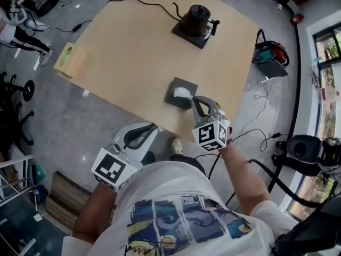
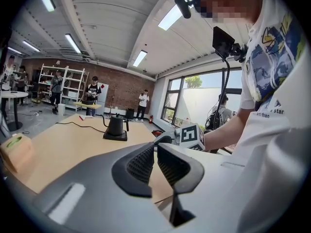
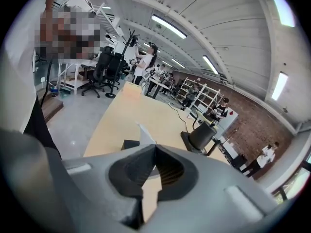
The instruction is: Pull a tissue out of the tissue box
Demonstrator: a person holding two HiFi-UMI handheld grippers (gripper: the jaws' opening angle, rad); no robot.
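The tissue box [image 1: 178,84] is a low black one near the close edge of the counter [image 1: 133,47], with a white tissue [image 1: 182,93] standing up out of its top slot. The right gripper [image 1: 195,100] reaches in from about 5 o'clock of the box. In the right gripper view its fingers are clenched on the tissue [image 3: 145,134], a white peak poking out past the tips, and the black box [image 3: 129,144] lies just below and to the left. The left gripper [image 1: 154,126] hangs off the counter's edge at about 7 o'clock of the box, well apart from it. Its fingers are closed together on nothing.

The tissue is thin, soft and very light, so it should follow the fingers with little pull, but it will likely tear if it is jerked or pinched by a mere corner. The safest hold is on the bunched middle of the raised peak. The box looks light too and may lift with the sheet; the free left gripper could press on the box's top, clear of the slot.

A kettle [image 1: 196,19] stands far off at 12 o'clock, and a tan box [image 1: 69,58] sits at 10 o'clock on the counter's edge
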